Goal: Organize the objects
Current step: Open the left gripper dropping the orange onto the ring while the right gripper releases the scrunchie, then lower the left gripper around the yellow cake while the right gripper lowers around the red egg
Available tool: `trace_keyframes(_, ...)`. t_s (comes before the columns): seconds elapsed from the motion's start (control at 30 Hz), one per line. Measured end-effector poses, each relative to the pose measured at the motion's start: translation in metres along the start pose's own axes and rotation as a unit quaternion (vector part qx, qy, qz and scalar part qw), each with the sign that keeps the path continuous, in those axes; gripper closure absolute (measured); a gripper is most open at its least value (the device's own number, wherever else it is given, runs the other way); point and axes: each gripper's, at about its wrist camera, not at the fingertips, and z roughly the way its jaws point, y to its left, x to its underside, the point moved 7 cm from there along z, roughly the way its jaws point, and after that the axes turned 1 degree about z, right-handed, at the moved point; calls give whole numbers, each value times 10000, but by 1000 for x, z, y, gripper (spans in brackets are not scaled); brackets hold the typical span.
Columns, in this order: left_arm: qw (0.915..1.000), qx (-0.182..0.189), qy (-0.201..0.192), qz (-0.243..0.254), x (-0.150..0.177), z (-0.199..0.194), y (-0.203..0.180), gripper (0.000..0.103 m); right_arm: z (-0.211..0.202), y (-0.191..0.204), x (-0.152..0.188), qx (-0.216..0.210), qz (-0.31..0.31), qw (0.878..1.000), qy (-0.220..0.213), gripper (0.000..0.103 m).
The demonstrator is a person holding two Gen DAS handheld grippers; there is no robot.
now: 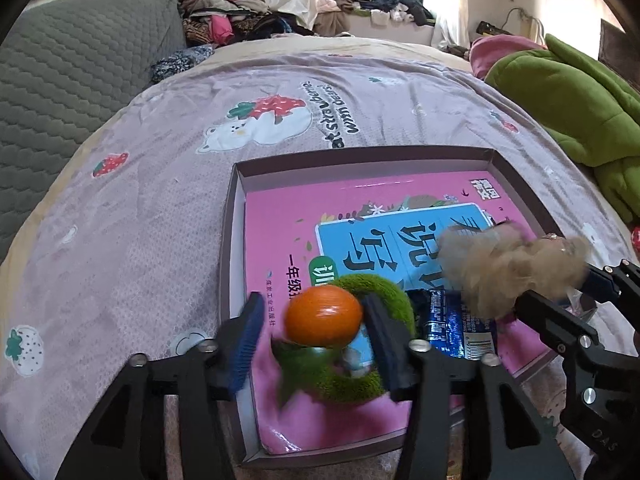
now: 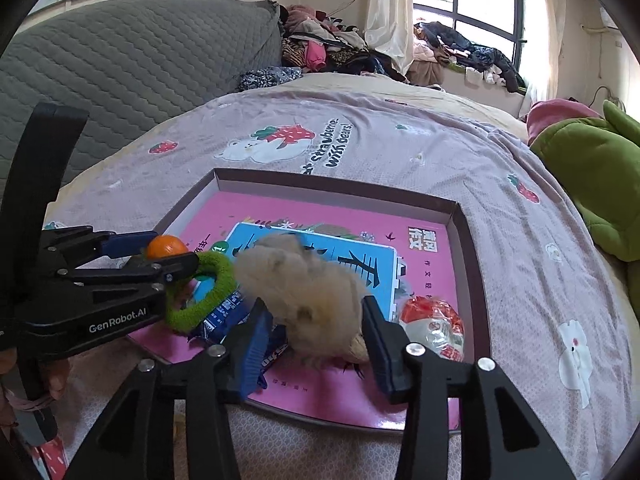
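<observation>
Clutter is sitting in a shallow box lid that is lying on the bed's pink strawberry quilt, with a pink workbook covering its floor. I am looking down my left gripper and seeing its blue-padded fingers standing apart around an orange ball; the ball is blurred, it is showing a clear gap on its left side, and I cannot tell whether the right pad is touching it. Under the ball a fuzzy green ring is lying on the workbook. From the other camera my right gripper is also standing parted, with a beige fluffy toy between the fingers, loose and not squeezed as far as I am seeing. Beside the toy a blue snack wrapper is lying partly under the ring, and a red-and-white packet is resting near the lid's right wall. Behind it all, a grey quilted cover, a green plush and heaps of clothes are filling the background.
</observation>
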Motion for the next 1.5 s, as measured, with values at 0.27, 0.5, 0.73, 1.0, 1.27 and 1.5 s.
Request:
trace_keyframes(0.27,10000,6,-44,-19,-4,-13,2,41,-15,2,-6,-11,-10,10000,-82,49)
trace_keyframes(0.5,9994,95,-289,-156,-15,-46,5,41,-48,-3,-19,-26,95,9994,-337,49)
trace_keyframes(0.73,9985,104,-513,-151,-21,-86,0,41,-95,-7,-29,-57,219,9976,-658,44)
trace_keyframes(1.0,9969,238,-727,-177,-10,-138,-13,41,-149,-14,-14,9,351,9954,-895,40)
trace_keyframes(1.27,9959,353,-825,-97,18,-177,-27,41,-179,-24,19,30,579,9945,-872,39)
trace_keyframes(1.5,9964,390,-745,53,47,-185,-38,41,-186,-36,48,103,869,9933,-755,39)
